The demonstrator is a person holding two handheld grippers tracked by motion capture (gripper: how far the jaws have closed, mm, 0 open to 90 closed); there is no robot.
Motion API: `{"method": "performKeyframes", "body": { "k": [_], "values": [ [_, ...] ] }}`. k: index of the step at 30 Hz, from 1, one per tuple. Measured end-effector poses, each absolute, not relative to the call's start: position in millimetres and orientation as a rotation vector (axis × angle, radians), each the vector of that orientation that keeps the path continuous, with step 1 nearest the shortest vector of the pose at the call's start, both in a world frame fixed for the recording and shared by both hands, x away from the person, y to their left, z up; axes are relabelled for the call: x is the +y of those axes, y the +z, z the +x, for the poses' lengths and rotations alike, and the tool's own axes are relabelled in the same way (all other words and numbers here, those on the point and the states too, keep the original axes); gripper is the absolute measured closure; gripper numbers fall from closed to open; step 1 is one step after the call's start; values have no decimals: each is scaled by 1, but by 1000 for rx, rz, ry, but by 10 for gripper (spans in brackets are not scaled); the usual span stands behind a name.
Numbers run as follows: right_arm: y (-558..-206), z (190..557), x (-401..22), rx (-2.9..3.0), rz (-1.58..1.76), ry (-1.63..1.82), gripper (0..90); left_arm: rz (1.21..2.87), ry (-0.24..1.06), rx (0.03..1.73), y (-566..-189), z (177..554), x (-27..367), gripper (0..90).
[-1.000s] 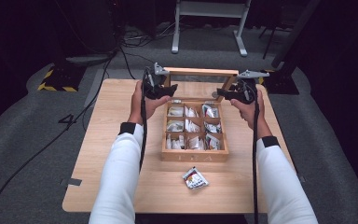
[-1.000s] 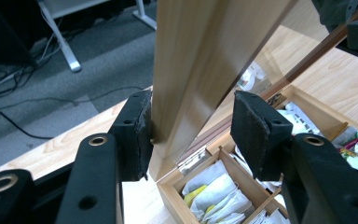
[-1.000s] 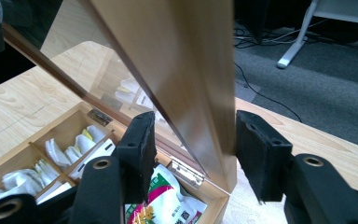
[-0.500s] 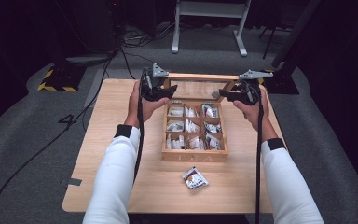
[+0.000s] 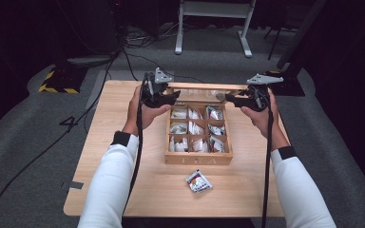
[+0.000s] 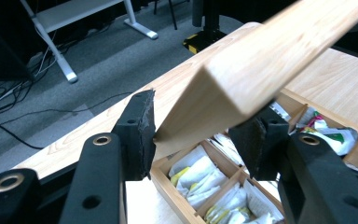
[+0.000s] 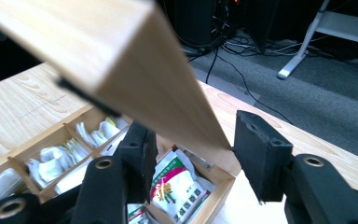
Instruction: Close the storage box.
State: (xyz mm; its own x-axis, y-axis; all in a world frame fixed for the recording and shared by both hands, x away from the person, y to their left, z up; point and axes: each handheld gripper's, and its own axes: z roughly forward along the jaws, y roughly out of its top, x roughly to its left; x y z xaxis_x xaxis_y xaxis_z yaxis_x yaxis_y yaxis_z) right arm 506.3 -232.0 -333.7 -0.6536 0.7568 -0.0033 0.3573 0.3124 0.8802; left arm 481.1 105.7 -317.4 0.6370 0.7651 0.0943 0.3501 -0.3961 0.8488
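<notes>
An open wooden tea box (image 5: 197, 159) sits mid-table, its compartments holding several tea bags (image 5: 194, 128). Its hinged lid (image 5: 199, 87) is raised over the box's far side. My left gripper (image 5: 173, 97) is shut on the lid's left end, and my right gripper (image 5: 228, 99) is shut on its right end. In the left gripper view the lid's corner (image 6: 270, 51) sits between the pads of the left gripper (image 6: 200, 121), above the box (image 6: 168, 179). In the right gripper view the lid's other end (image 7: 121, 51) lies between the jaws of the right gripper (image 7: 193, 140), over the box (image 7: 219, 182).
One loose tea bag (image 5: 198, 181) lies on the wooden table (image 5: 123, 190) in front of the box. Cables run over the grey floor at the left. A white stand (image 5: 214, 9) is beyond the table's far edge.
The lid's free edge has swung a little toward me in the high view, and both hands have moved with it, still gripping its ends.
</notes>
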Motion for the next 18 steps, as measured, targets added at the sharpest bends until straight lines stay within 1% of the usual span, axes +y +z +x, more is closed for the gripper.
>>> {"method": "performKeyframes", "body": {
  "k": [6, 8, 13, 16, 18],
  "values": [
    [-331, 495, -236, 2169, 974, 1310, 501, 2016, 618, 846, -313, 470, 107, 507],
    [-330, 493, -237, 2175, 996, 1290, 484, 2016, 615, 835, -313, 466, 107, 504],
    [-331, 488, -236, 2184, 1005, 1272, 479, 2030, 603, 832, -316, 461, 108, 501],
    [-332, 484, -236, 2188, 999, 1267, 451, 2042, 604, 824, -318, 460, 108, 494],
    [-333, 483, -235, 2187, 1005, 1249, 430, 2044, 610, 835, -319, 459, 109, 466]
  ]
}}
